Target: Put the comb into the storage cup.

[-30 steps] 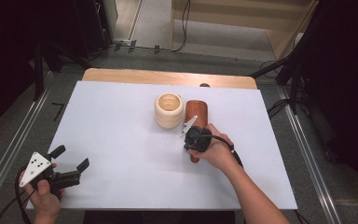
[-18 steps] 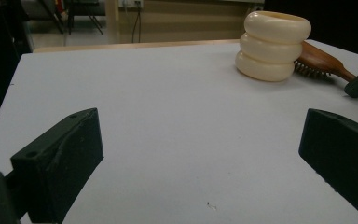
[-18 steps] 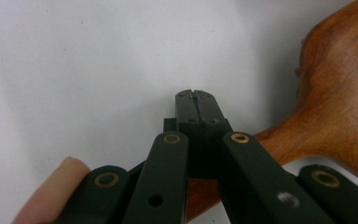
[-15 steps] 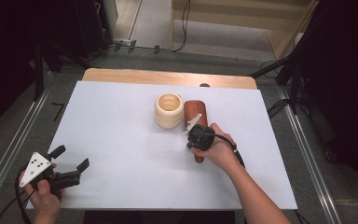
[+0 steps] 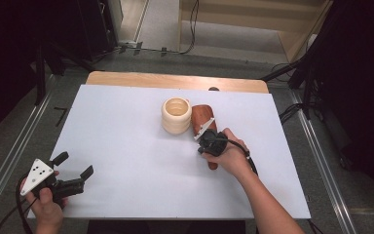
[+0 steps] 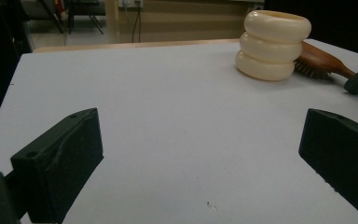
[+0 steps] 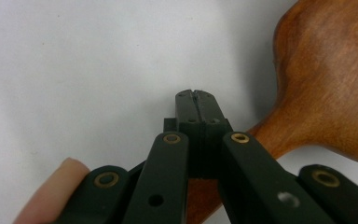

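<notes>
Right tool (image 5: 208, 138) slightly lower along hairbrush (image 5: 203, 116).

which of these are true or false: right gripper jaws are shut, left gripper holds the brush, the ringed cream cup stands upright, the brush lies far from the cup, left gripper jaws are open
1. The right gripper has its jaws shut. True: the two jaws meet in the right gripper view, above the handle of the wooden hairbrush.
2. The left gripper holds the hairbrush. False: it holds nothing and sits near the table's left front corner.
3. The ringed cream cup stands upright. True.
4. The hairbrush lies far from the cup. False: it lies right beside it.
5. The left gripper's jaws are open. True: they stand wide apart.
</notes>
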A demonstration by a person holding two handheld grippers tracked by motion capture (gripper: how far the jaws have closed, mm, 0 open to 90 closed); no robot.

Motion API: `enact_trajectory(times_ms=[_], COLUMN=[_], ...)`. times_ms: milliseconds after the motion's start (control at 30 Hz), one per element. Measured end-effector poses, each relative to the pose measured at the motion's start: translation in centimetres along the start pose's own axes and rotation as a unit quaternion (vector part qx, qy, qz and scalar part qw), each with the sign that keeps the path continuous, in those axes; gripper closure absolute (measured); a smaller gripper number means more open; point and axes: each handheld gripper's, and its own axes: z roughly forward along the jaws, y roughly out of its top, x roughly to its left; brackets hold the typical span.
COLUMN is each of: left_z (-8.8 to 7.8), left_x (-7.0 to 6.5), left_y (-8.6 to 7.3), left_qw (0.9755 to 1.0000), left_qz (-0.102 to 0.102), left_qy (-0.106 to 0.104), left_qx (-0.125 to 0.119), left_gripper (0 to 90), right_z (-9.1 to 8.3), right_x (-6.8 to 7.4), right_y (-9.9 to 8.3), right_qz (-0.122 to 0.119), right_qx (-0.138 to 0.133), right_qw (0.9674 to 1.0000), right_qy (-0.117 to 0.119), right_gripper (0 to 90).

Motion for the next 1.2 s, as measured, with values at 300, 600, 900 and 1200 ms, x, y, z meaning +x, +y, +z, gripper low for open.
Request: enact_trajectory(times_ms=[300,600,900,1200], left_z=[0.0,-0.1,-0.2,-0.2], left_x=[0.0,0.1,0.1,0.2], left_y=[0.0,0.0,0.0,0.0], left_qw=[1.0,1.0,1.0,0.9999], left_qz=[0.0,-0.004,-0.006,-0.005], left_qy=[0.0,-0.003,-0.006,-0.008], left_qx=[0.0,-0.003,-0.005,-0.008], left_gripper=[0.0,0.0,0.0,0.0], right_z=[-3.0,-3.8,-2.8,-1.8], right_x=[-0.1,-0.9,-1.3,-1.5], right_y=[0.2,-0.1,0.1,0.2], right_qz=[0.069,0.241,0.307,0.341], right_qx=[-0.039,-0.034,-0.015,-0.01], right_qw=[0.9968,0.9694,0.951,0.938], right_qy=[-0.001,-0.033,-0.035,-0.059], right_gripper=[59.1,28.5,33.3,39.4])
